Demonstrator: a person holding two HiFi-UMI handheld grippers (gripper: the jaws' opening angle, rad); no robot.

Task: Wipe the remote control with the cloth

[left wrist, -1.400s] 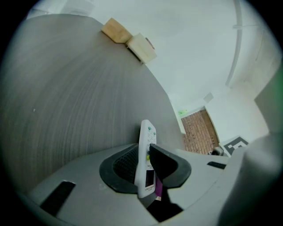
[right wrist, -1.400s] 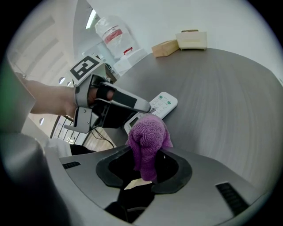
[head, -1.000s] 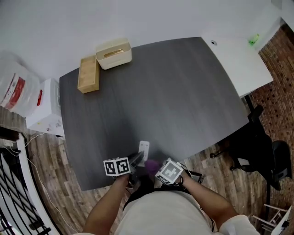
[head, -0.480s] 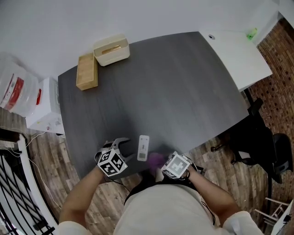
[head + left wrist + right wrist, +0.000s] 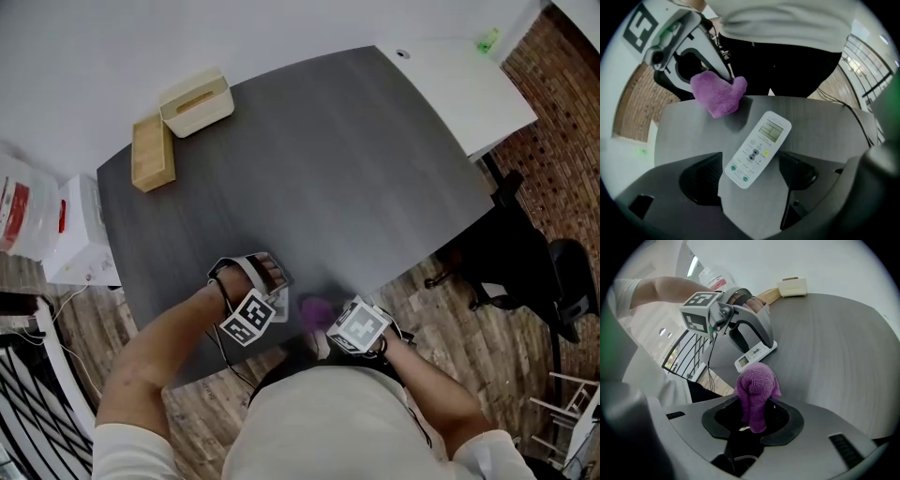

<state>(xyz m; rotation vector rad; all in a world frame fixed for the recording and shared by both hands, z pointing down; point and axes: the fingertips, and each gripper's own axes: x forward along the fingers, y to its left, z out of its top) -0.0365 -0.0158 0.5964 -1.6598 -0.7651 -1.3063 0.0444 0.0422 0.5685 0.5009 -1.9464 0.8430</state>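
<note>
Though half-hidden overhead, remote control [image 5: 758, 149] between just-opened, wide left gripper [image 5: 751, 163] jaws; cloth [image 5: 756, 390] pinched in right gripper [image 5: 752, 416].

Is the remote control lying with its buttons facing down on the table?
No, the remote control lies on the table with its display and buttons facing up.

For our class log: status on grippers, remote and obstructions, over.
Left gripper jaws just opened, remote control lying between them. Right gripper shut on purple cloth. Nothing blocks cloth from remote.
</note>
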